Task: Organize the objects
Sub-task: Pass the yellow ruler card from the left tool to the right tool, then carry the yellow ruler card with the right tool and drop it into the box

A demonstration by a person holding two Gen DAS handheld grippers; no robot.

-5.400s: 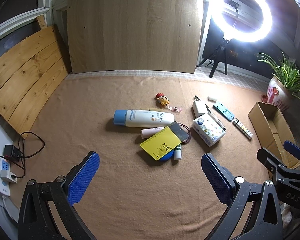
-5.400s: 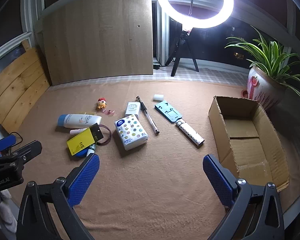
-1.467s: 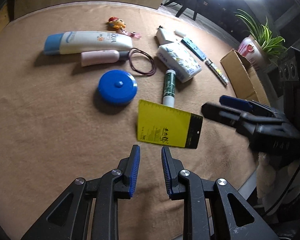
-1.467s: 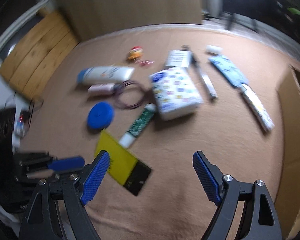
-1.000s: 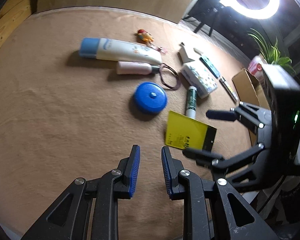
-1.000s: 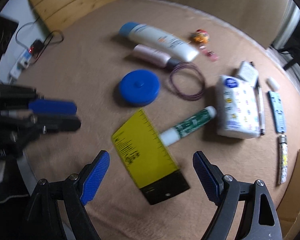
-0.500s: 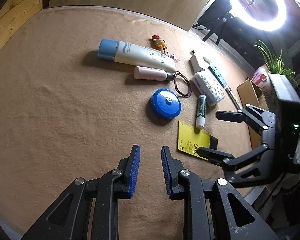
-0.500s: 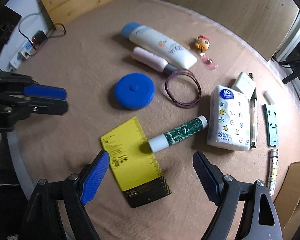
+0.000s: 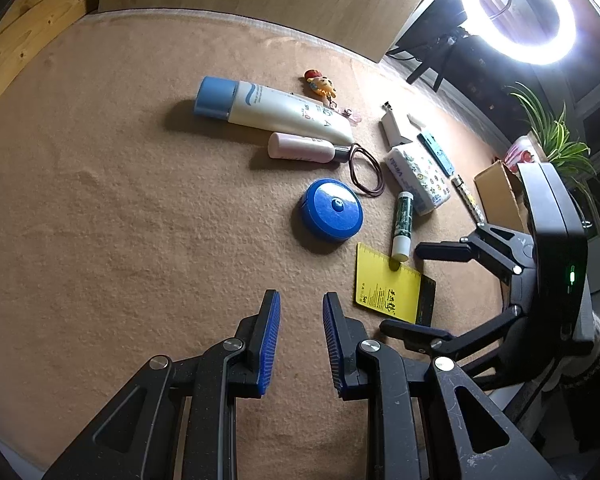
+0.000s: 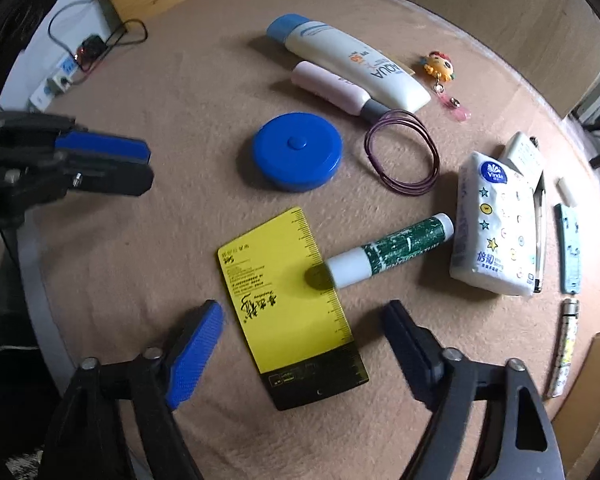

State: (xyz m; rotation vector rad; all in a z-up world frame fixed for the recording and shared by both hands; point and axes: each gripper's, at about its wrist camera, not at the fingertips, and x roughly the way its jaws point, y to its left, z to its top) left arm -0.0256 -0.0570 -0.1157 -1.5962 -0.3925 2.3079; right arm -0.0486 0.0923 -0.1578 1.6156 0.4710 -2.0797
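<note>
A yellow and black card (image 10: pixel 290 306) lies flat on the tan felt, also in the left wrist view (image 9: pixel 392 290). My right gripper (image 10: pixel 302 330) is open, its fingers on either side of the card's near end. A green and white stick (image 10: pixel 390 252) touches the card's far edge. A round blue case (image 10: pixel 298 152) lies beyond, next to a purple hair band (image 10: pixel 402 152). My left gripper (image 9: pixel 300 320) is nearly shut and empty, hovering left of the card.
A sunscreen tube (image 10: pixel 348 62), pink tube (image 10: pixel 332 88), toy keychain (image 10: pixel 440 66), tissue pack (image 10: pixel 496 224), pen (image 10: pixel 540 232), teal holder (image 10: pixel 570 248) and patterned stick (image 10: pixel 564 344) lie on the felt. A cardboard box (image 9: pixel 498 196) stands at the right. A power strip (image 10: pixel 56 80) lies far left.
My right gripper has come down closer over the yellow card, its fingers now astride it. My left gripper has drawn back slightly. The card has not moved.
</note>
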